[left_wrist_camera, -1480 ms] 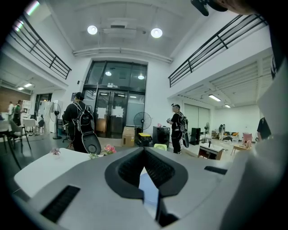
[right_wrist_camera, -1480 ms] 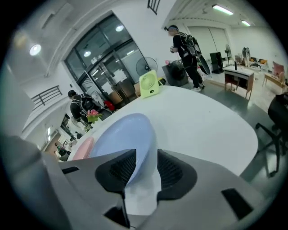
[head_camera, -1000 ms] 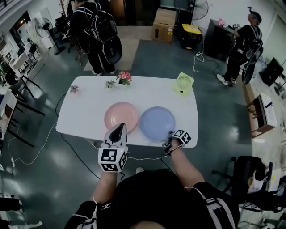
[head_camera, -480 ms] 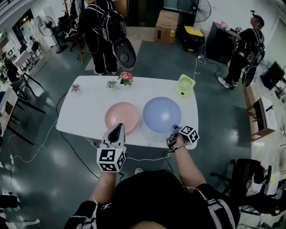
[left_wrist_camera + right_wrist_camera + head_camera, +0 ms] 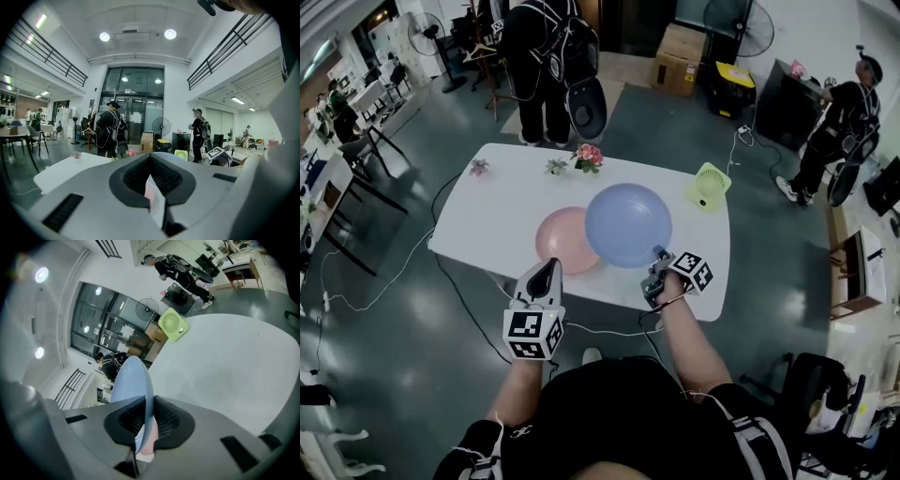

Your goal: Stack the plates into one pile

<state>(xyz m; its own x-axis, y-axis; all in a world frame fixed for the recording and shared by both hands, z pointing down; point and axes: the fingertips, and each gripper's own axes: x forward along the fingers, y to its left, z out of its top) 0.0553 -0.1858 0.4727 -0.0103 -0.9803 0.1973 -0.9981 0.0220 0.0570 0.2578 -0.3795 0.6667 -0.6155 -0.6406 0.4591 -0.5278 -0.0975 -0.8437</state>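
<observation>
Overhead head view; all views share table (image 5: 487,220)

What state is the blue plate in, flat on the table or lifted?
Lifted: the right gripper pinches the blue plate by its rim, tilted above the table.

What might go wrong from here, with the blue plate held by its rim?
The right gripper pinches the blue plate only at its near rim, so it may tilt or slip. It could also land off-centre on the pink plate or hit the left gripper near that plate's edge.
</observation>
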